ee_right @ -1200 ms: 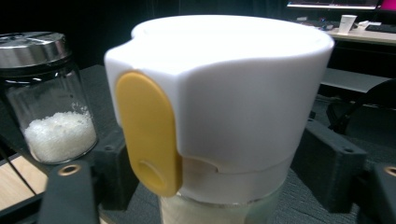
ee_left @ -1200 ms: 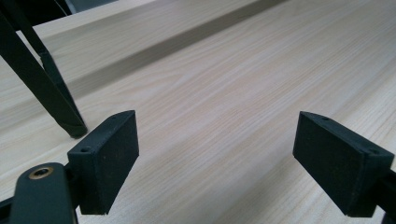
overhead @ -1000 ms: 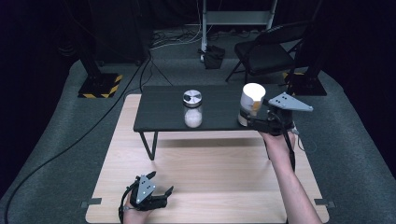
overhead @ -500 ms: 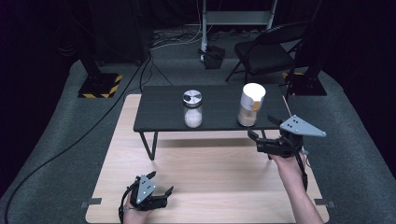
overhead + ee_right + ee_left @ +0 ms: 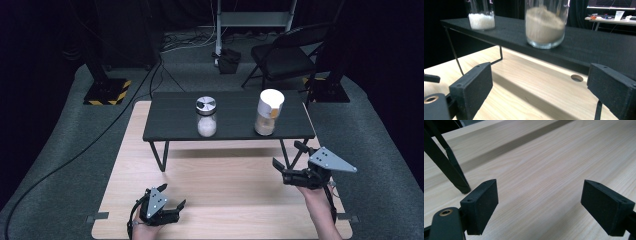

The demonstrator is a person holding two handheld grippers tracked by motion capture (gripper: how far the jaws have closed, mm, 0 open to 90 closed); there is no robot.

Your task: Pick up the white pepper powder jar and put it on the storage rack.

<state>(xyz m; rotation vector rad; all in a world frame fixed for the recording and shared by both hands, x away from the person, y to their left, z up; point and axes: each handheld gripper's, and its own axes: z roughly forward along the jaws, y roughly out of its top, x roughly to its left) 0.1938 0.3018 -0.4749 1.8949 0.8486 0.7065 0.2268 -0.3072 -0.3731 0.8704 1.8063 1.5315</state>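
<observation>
A low black table stands on a wooden board. On it are a glass jar with a silver lid, holding white grains, and a taller white-lidded jar of tan powder. My right gripper hovers over the board in front of the table's right end, apart from the tall jar. Its jaws have just been opening and nothing is between them. In the right gripper view the tall jar stands ahead above the gripper. My left gripper rests open near the board's front edge, empty.
A thin black table leg stands close to the left gripper. The board has a small round hole under the table's edge. Behind the table are a folding chair, floor cables and a stand base with yellow-black stripes.
My right gripper has come away from the tall jar, down and back toward the person, and its jaws have widened. The jar stays upright on the table. The left gripper has not moved.
</observation>
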